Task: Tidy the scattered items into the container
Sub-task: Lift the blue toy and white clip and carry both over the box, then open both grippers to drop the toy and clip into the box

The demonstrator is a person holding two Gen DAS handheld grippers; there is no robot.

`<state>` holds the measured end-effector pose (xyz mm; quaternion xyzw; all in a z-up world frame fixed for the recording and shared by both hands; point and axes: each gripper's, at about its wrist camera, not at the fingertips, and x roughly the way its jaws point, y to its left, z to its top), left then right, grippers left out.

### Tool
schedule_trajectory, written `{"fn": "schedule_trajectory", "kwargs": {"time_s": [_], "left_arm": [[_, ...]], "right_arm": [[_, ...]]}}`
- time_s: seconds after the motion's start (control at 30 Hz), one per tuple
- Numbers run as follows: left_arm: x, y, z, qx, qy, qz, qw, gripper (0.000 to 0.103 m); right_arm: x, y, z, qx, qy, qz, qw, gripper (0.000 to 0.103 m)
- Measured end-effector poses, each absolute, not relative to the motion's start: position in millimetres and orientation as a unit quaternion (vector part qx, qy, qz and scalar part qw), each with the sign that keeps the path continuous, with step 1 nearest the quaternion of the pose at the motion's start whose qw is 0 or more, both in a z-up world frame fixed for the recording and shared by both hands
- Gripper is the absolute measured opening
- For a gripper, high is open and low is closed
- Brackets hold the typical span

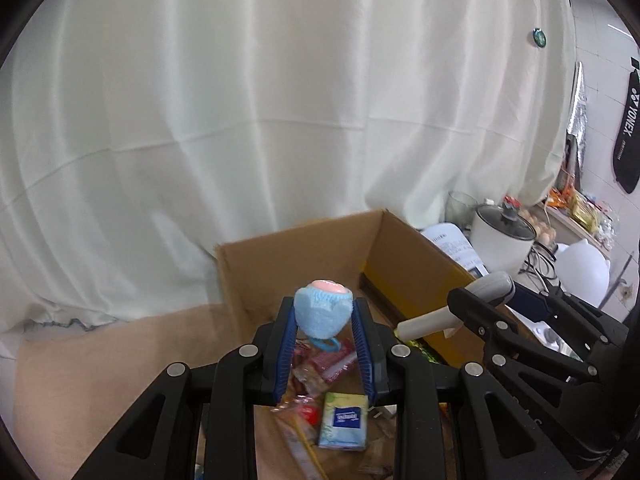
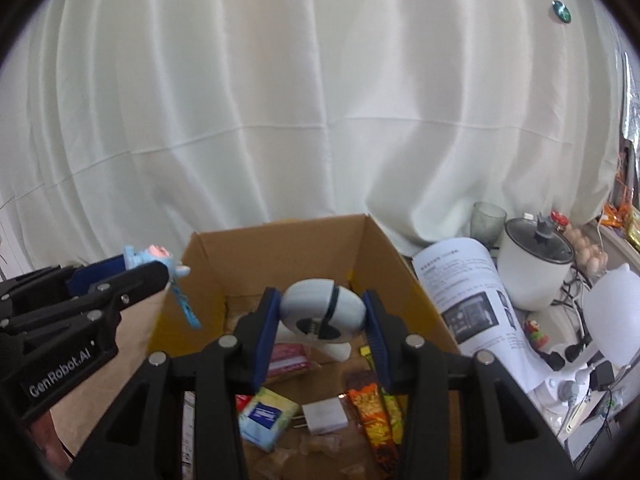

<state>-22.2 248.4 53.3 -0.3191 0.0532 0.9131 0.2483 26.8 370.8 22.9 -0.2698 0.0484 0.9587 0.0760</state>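
Step in hand: both grippers carry an item over the open brown cardboard box [image 2: 304,240]; by my reading the release is next.
How to do it well: bring each load past the box's near rim and over bare floor of the box before letting go; lower first, so nothing bounces out; part the jaws slowly, since the soft toy may cling to the ribbed pads.
Left gripper [image 1: 322,314]: pinching a small light-blue plush toy with a pink top [image 1: 323,312] between its blue pads; a blue loop hangs under the toy.
Left gripper pose: tilted downward, toy over the box's interior in its own view; from the right wrist view it sits at the box's left wall, so whether it is fully inside the rim I cannot tell.
Right gripper [image 2: 322,312]: clamped on the rounded grey-and-white head of a handheld device [image 2: 320,310]; its cream handle points down into the box.
Right gripper pose: angled downward, centred over the box, near the right wall as seen from the left wrist view.
Already in the box: a green-and-blue tissue pack [image 2: 266,416], a white square block [image 2: 323,414], an orange-yellow snack packet [image 2: 372,408], a red packet [image 2: 288,360].
Risk: the two grippers are close together; release one at a time to avoid a knock.
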Motion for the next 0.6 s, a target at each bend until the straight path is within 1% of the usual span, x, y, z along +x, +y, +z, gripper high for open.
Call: {"fn": "schedule_trajectory", "kwargs": {"time_s": [0.3,0.6], "left_arm": [[-34,272,17,-0.354,0.065,0.900,0.247,0.029],[-43,276,11,-0.380,0.066,0.892,0.235,0.030]], "right_arm": [[23,403,-2,-0.306,0.075,0.945,0.090,0.046],[20,407,-9,-0.333,0.073,0.936,0.092,0.047]]}}
